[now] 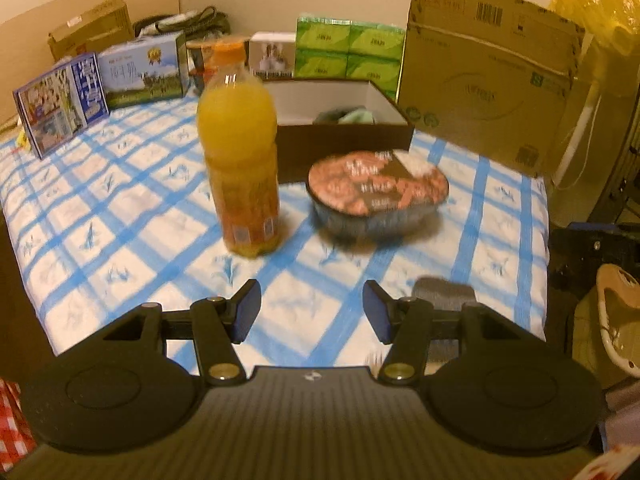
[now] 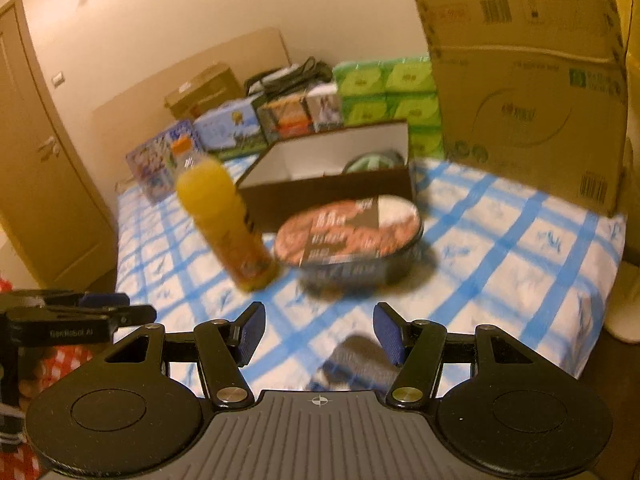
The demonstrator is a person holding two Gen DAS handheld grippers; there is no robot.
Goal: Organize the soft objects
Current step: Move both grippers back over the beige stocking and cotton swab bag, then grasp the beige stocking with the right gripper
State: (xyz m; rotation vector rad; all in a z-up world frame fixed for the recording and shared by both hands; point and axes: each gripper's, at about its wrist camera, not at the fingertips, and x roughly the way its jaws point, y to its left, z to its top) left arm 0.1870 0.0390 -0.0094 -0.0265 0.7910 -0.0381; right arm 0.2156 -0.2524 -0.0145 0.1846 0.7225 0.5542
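A grey soft cloth item lies on the blue-checked bedcover near the front edge. It sits just right of my left gripper, which is open and holds nothing. In the right wrist view the same grey item lies low between the fingers of my right gripper, close to the right finger; the jaws are open and not pressing on it. A brown box with a white inside stands behind, with green-grey soft things in it.
An orange juice bottle and a sealed noodle bowl stand in front of the box. Cartons, green tissue packs and a large cardboard box line the back. The left gripper shows at the right view's left edge.
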